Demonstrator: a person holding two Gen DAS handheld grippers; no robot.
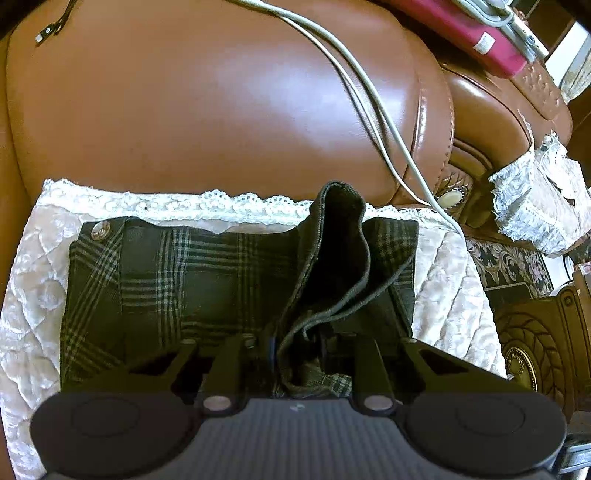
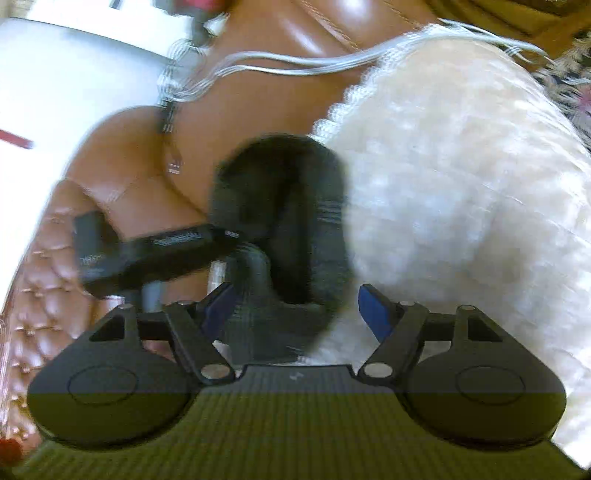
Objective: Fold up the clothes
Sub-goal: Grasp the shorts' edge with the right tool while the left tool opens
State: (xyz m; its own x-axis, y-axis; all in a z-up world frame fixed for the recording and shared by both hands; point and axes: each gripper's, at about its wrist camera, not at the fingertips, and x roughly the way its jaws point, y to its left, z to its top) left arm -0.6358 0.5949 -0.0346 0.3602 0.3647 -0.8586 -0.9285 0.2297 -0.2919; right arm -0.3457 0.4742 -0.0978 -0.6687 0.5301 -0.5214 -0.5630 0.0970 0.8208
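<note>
A dark green plaid garment [image 1: 177, 280] lies on a white quilted seat cover [image 1: 37, 280] on a brown leather sofa. It has a metal button [image 1: 99, 231] at its far left corner. My left gripper [image 1: 295, 347] is shut on a bunched fold of the garment [image 1: 336, 258], which stands up between the fingers. In the blurred right wrist view, my right gripper [image 2: 299, 310] is open, its blue pads [image 2: 373, 314] wide apart around a raised loop of the dark garment [image 2: 280, 221]. The other gripper's black body [image 2: 147, 254] shows at the left.
The brown leather backrest [image 1: 221, 92] rises behind the cover. Grey cables [image 1: 369, 110] run across it. A red object [image 1: 461, 29] lies at the top right. A lace-covered box [image 1: 543, 192] and a carved wooden table [image 1: 535, 339] stand to the right.
</note>
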